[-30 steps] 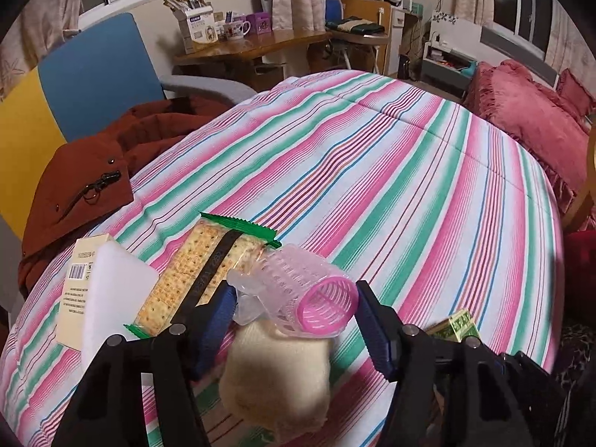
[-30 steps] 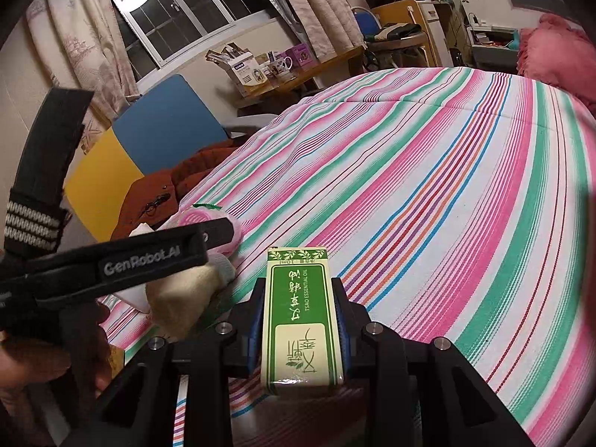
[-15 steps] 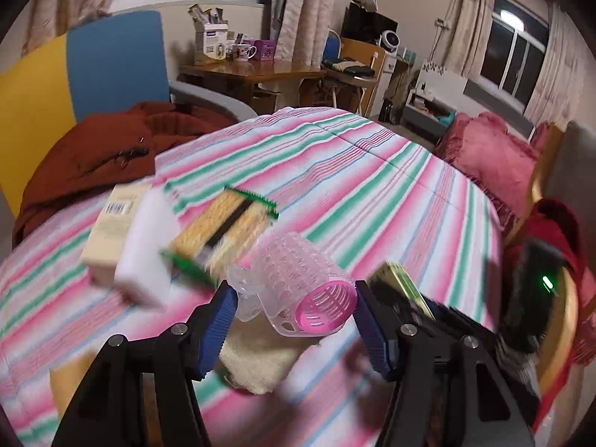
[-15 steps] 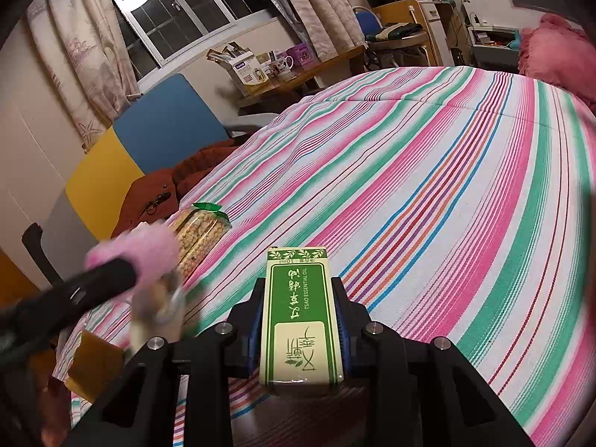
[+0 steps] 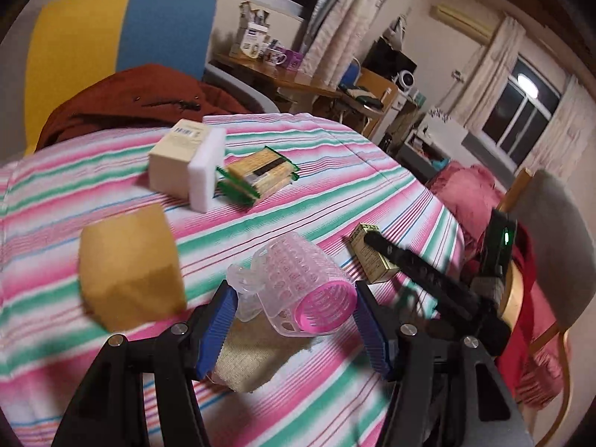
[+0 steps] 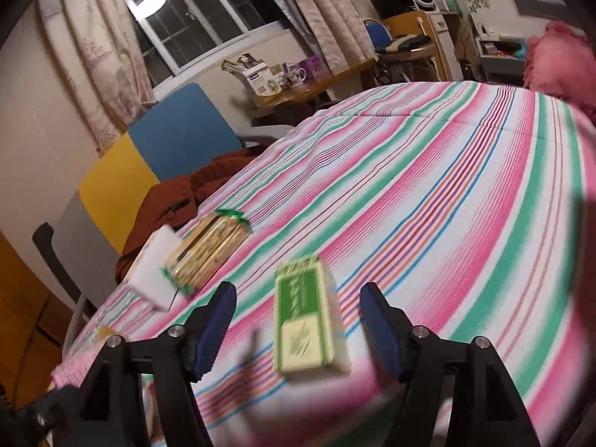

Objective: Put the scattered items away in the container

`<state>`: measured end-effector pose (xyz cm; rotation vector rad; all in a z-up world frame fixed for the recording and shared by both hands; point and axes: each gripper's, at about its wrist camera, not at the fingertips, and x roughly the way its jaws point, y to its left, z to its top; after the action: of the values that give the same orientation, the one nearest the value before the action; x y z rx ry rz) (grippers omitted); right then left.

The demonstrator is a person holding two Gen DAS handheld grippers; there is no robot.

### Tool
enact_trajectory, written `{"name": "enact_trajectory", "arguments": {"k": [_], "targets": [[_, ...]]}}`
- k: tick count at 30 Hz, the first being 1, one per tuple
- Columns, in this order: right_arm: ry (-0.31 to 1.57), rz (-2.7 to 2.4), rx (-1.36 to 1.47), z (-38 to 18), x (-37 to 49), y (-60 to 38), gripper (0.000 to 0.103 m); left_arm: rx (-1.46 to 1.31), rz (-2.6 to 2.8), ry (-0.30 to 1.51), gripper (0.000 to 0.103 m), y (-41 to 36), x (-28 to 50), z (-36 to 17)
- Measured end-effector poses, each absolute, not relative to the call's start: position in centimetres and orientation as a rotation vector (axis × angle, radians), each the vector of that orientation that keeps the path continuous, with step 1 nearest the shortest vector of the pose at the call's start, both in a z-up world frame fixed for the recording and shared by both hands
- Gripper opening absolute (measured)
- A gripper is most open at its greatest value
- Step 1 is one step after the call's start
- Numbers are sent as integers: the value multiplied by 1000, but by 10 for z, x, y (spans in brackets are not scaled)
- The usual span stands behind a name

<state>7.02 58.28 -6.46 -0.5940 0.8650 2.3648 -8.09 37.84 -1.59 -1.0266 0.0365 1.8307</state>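
My left gripper is shut on a pink hair roller with a clear plastic clip; a beige cloth hangs under it, just above the striped cover. My right gripper has its jaws opening. A green and cream box lies blurred and tilted between them, clear of both pads. The left wrist view shows that box under the black right gripper. No container is plainly in view.
On the cover lie a tan block, a cream barcode box, a white sponge and a cracker pack. A red-brown jacket lies by a blue and yellow chair. A grey-backed chair stands right.
The right jaws have opened and let go of the green box, which tips between them. The left gripper has swung sideways and rolled with the roller; the tan block has come into view.
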Motion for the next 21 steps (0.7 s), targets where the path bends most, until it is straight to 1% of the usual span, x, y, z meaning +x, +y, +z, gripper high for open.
{"name": "enact_trajectory", "arguments": {"k": [3, 6, 11, 18, 21], "targets": [[788, 2440, -662, -66, 72, 554, 71, -1051, 1823, -42, 64, 362, -83, -18], [747, 2634, -742, -69, 72, 515, 71, -1063, 1824, -93, 64, 348, -83, -18], [582, 2905, -895, -65, 49, 446, 71, -1076, 1843, -153, 64, 322, -84, -18], [491, 3070, -1012, -59, 26, 389, 71, -1106, 1834, -292, 63, 276, -93, -25], [452, 3070, -1016, -60, 20, 371, 71, -1096, 1833, -304, 63, 267, -90, -23]]}}
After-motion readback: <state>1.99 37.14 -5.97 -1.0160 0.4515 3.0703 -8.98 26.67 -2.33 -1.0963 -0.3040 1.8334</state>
